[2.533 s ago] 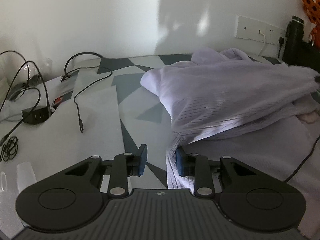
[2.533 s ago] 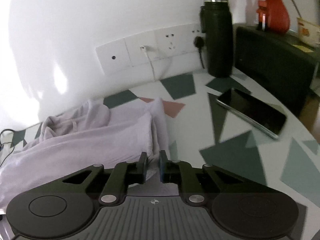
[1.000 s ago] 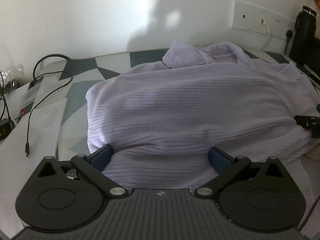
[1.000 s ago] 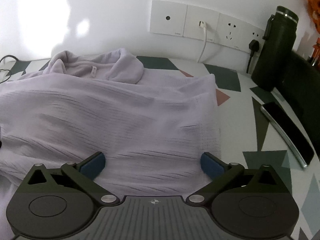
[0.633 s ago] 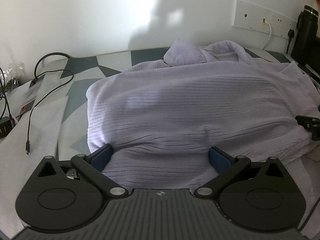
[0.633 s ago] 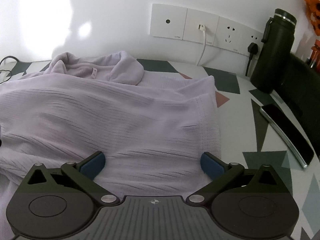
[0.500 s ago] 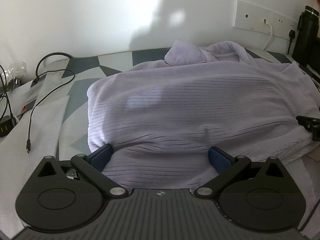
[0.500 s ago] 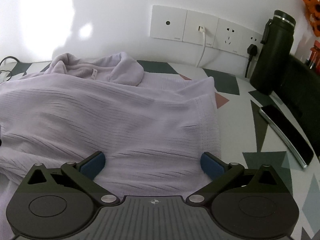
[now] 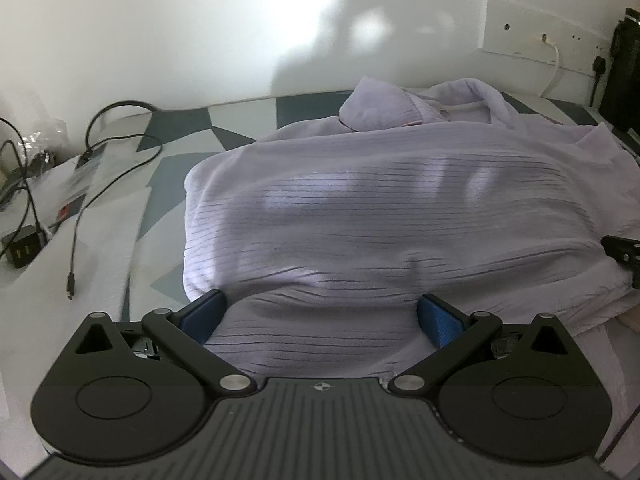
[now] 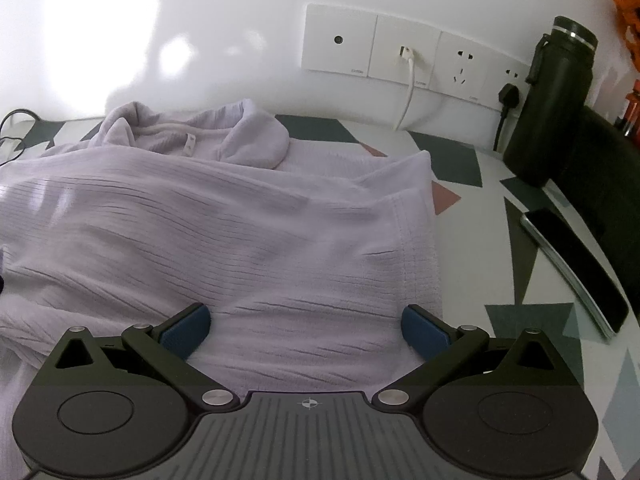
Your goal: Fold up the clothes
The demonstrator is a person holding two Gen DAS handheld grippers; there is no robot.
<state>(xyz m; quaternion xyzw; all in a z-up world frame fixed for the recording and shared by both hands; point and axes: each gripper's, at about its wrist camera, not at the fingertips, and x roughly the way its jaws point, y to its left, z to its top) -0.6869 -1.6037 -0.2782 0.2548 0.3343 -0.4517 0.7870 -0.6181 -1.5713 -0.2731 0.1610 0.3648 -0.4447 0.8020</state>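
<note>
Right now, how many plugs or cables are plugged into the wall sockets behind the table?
2 in the right wrist view: a white cable in the second panel from the left, and a black plug by the dark bottle. The bottle may hide more.

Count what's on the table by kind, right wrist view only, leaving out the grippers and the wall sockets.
Garments: 1, the lilac garment
Bottles: 1, the black bottle
Phones: 1, the phone
Total: 3
</note>
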